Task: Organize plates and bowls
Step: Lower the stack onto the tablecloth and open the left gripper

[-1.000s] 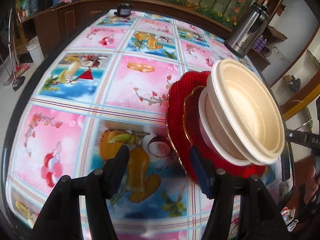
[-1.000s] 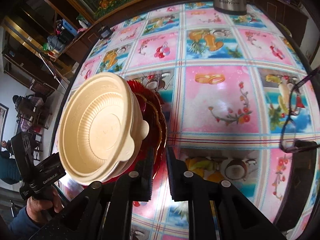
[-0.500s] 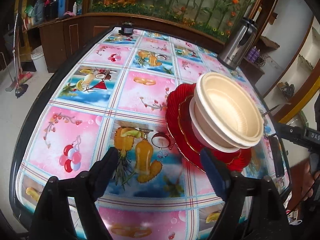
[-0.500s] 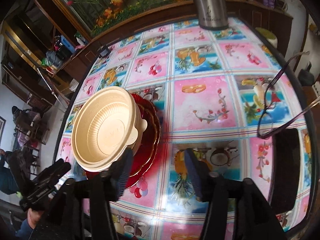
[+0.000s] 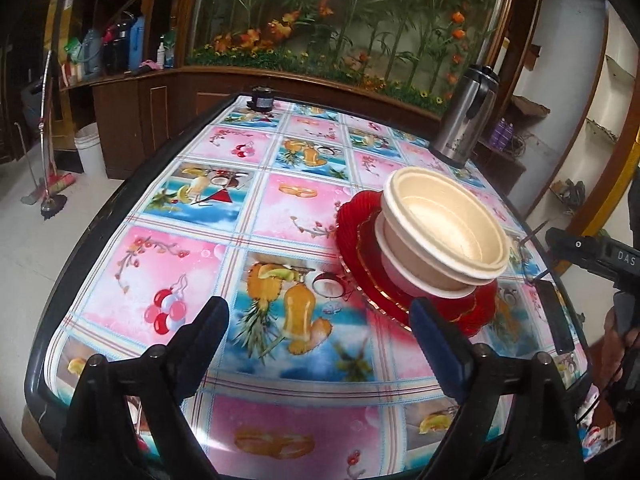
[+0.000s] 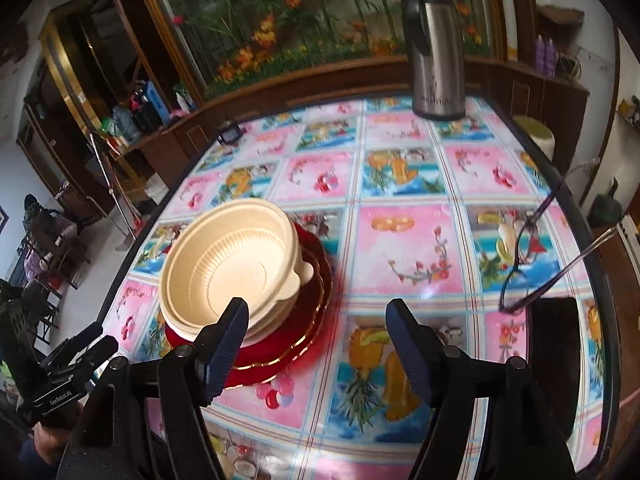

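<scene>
We hold the left claw (image 5: 316, 328) wide over the worktop (image 5: 192, 264), its jaws having just been opening, and nothing sits between them but the fruit-patterned cloth. Ahead of its right finger (image 5: 436, 344) stands the stack: two cream bowls (image 5: 444, 228) nested one in the other, resting on two red plates (image 5: 356, 236) with gold rims. The finger's tip lies just beside the near rim of the plates, apart from it. Farther ahead and to the right a steel thermos (image 5: 464, 116) stands upright at the worktop's far edge.

Our right claw (image 6: 316, 340) is also spread wide, its jaws just opened too, gripping nothing. The same bowls (image 6: 228, 268) and plates (image 6: 312, 280) sit ahead of its left finger (image 6: 224, 344), which overlaps the stack's near edge in this view; we cannot tell whether it touches. Ahead of the right finger lie a pair of spectacles (image 6: 532, 256), propped on a dark flat object (image 6: 556, 352).
</scene>
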The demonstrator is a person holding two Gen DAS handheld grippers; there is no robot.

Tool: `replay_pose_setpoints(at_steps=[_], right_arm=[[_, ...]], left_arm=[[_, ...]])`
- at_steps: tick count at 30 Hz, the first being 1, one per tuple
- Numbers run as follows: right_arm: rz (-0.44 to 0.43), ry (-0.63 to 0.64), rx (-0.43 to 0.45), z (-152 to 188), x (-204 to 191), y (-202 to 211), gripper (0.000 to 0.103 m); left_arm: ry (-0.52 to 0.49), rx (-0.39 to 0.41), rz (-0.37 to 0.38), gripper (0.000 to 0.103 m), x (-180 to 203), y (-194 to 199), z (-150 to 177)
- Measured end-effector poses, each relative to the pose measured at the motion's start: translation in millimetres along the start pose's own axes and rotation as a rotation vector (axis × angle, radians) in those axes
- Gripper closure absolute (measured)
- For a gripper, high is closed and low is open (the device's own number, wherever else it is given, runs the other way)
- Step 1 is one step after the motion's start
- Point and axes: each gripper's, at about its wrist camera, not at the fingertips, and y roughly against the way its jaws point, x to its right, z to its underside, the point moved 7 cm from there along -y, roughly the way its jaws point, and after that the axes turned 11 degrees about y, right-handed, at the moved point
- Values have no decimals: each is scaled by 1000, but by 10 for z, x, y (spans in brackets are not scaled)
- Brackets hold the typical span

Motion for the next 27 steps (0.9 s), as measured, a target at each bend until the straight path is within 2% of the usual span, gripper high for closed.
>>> replay_pose_setpoints(at_steps=[6, 9, 12, 17, 24, 25, 27], right_arm=[[-3, 30, 64, 100, -63, -49, 25], [-13, 31, 88, 139, -72, -53, 25], [6, 61, 131, 170, -92, -31, 20], [13, 63, 177, 266, -103, -3, 17], [33, 62, 236, 499, -170, 144, 14], [32, 65, 241, 544, -201, 169, 14], [36, 69, 253, 647, -271, 234, 13]], left_arm=[[-8, 70, -14, 12, -81, 9, 62], [-4, 81, -16, 11, -108, -26, 71], [-10, 111, -16, 11, -123, -30, 67], [-27, 152, -24, 7, -105, -16, 92], [-64, 232, -11, 3, -59, 176, 201], [-62, 243, -8, 0, -64, 210, 213], [-56, 240, -38, 0, -98, 262, 251]])
